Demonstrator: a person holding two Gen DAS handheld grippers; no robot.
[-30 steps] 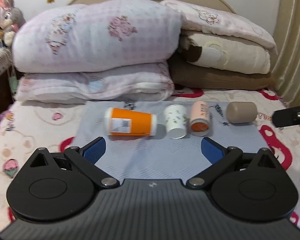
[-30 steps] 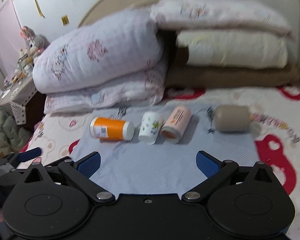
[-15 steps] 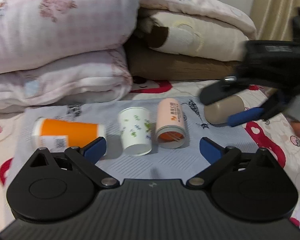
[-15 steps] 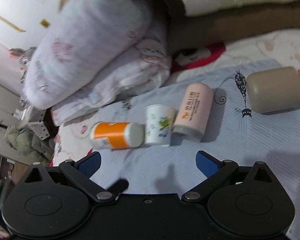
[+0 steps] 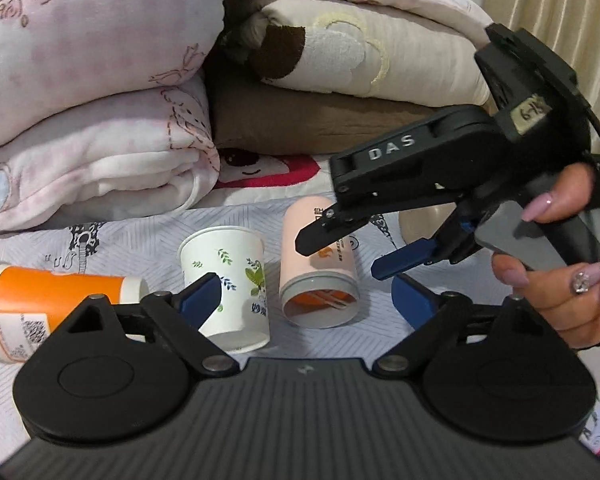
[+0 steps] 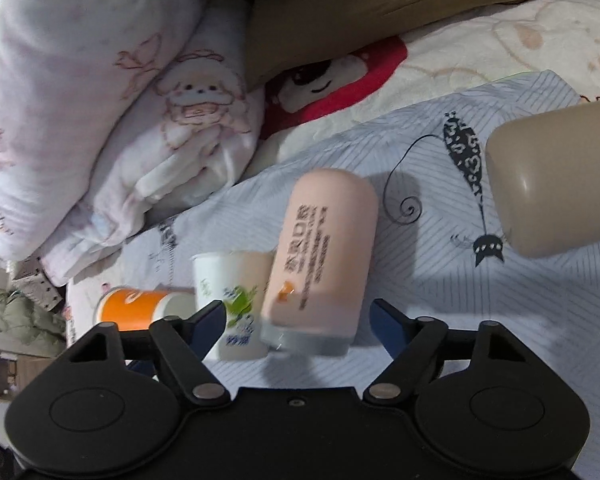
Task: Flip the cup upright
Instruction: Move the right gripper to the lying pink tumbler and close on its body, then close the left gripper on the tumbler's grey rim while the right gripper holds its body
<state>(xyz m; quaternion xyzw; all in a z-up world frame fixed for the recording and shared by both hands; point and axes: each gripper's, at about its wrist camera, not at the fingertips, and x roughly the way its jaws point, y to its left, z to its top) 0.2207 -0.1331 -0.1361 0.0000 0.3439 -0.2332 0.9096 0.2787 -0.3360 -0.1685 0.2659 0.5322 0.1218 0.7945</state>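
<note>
Both tools gape wide, the right tool tilted down ahead of the left tool

A pink cup with dark lettering lies on its side on the striped cloth, open mouth toward the camera, just beside a leaf-printed white cup.

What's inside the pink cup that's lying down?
The pink cup lies on its side with its open mouth toward the left wrist camera. Inside you can see an orange lining and a couple of thin pale sticks. The deep end is shadowed, so anything farther back is hidden.
</note>
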